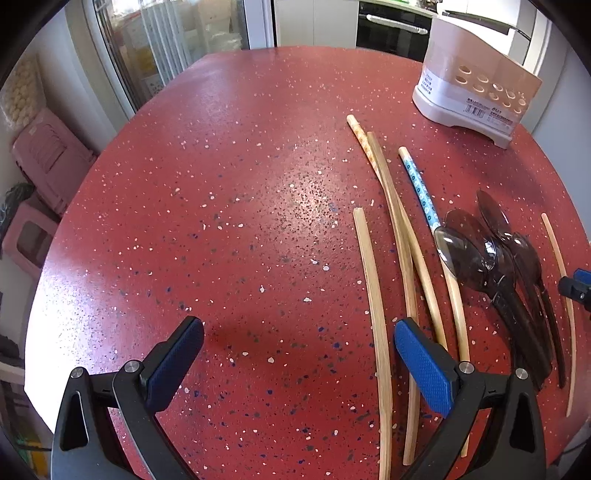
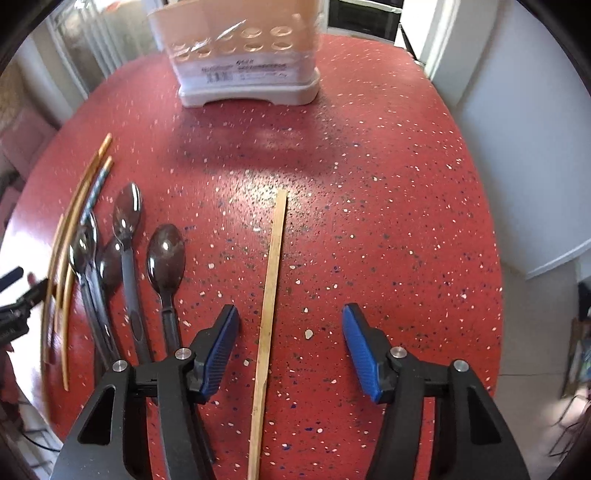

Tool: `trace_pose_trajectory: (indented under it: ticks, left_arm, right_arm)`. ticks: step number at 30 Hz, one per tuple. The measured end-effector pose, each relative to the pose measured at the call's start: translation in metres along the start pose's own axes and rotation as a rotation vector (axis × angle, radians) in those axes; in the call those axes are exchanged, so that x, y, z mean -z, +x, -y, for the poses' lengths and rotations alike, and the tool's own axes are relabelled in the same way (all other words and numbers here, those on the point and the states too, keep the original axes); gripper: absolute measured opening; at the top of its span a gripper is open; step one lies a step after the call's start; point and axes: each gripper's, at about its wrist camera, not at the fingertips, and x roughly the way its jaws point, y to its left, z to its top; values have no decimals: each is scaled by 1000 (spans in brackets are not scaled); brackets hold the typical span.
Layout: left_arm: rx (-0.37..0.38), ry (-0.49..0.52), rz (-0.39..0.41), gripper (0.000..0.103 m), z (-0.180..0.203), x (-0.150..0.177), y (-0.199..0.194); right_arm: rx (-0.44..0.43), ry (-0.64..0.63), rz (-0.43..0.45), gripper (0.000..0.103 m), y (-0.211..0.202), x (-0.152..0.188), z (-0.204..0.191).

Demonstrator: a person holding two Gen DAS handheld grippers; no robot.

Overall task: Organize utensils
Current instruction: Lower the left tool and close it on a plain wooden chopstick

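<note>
On the red speckled table (image 1: 240,206), my left gripper (image 1: 299,332) is open over bare tabletop. Just right of it lie several wooden chopsticks (image 1: 373,295), a blue-patterned chopstick (image 1: 421,192) and a heap of dark plastic spoons (image 1: 491,258). My right gripper (image 2: 291,328) is open, with a single wooden chopstick (image 2: 271,295) lying lengthwise between its fingers, closer to the left finger (image 2: 221,343); neither pad touches it. Left of it lie the spoons (image 2: 166,258) and the other chopsticks (image 2: 74,221). A white and beige utensil holder (image 2: 243,62) stands at the table's far side.
The holder (image 1: 476,92) sits near the far right edge of the table in the left wrist view. Pink plastic stools (image 1: 48,158) stand on the floor to the left, with a glass-door cabinet (image 1: 166,44) behind. A dark oven (image 1: 391,29) is beyond the table.
</note>
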Motion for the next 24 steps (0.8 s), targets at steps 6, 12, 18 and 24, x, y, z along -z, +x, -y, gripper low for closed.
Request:
trace_pose_trajectory:
  ticks: [6,12,18,24]
  left_arm:
    - [51,42,-71,103,0,-18,2]
    - [90,148,-113,78,21,-33,-3]
    - [113,206,-125,36,50,-34,-3]
    - [101,137,-72,35,37,-24,-12]
  right_arm:
    - [-22,-37,-56,24,3,-11,-1]
    - [-50,-63,-67,7,6,-19,3]
    - [-116,-48,-41,7,-1,-14,10]
    - [-150,-59,0,7,-15,-12,12]
